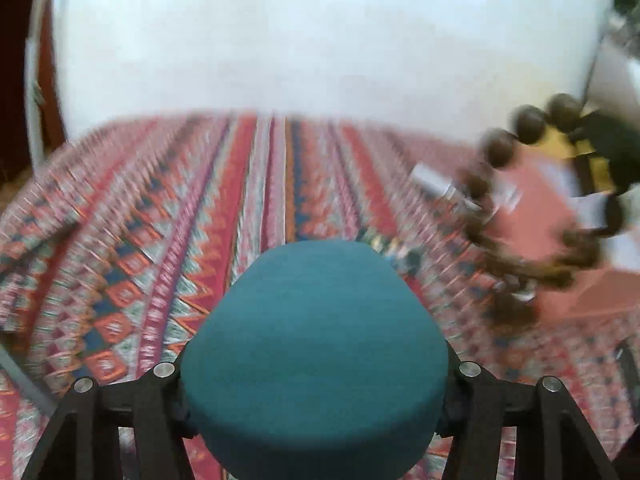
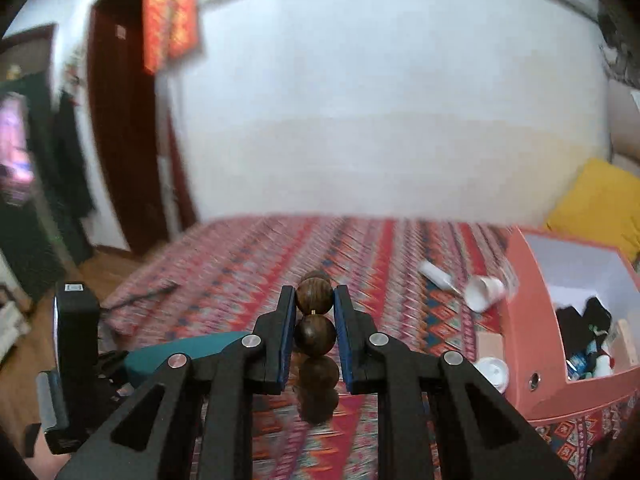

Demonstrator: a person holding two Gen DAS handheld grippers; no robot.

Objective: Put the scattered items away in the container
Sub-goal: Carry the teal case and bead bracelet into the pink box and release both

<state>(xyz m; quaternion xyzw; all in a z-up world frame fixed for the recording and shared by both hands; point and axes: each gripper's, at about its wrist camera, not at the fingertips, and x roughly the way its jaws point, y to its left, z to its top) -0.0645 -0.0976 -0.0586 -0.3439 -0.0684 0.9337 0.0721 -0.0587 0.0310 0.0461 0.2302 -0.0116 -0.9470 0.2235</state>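
Observation:
My left gripper (image 1: pixel 314 364) is shut on a teal oval case (image 1: pixel 314 344), held above the patterned bedspread; the case also shows in the right wrist view (image 2: pixel 180 354). My right gripper (image 2: pixel 315 316) is shut on a string of brown wooden beads (image 2: pixel 315 330), which hangs between the blue pads. The beads also show in the left wrist view (image 1: pixel 500 148), dangling in front of the pink box (image 1: pixel 536 208). The pink box (image 2: pixel 528 344) stands open at the right, with dark socks and small bottles inside.
A white tube (image 2: pixel 436 274), a tipped white cup (image 2: pixel 484 292) and a white lid (image 2: pixel 494 372) lie on the bedspread (image 2: pixel 240 280) beside the box. A yellow pillow (image 2: pixel 600 200) lies behind it. A white wall backs the bed; a dark door stands left.

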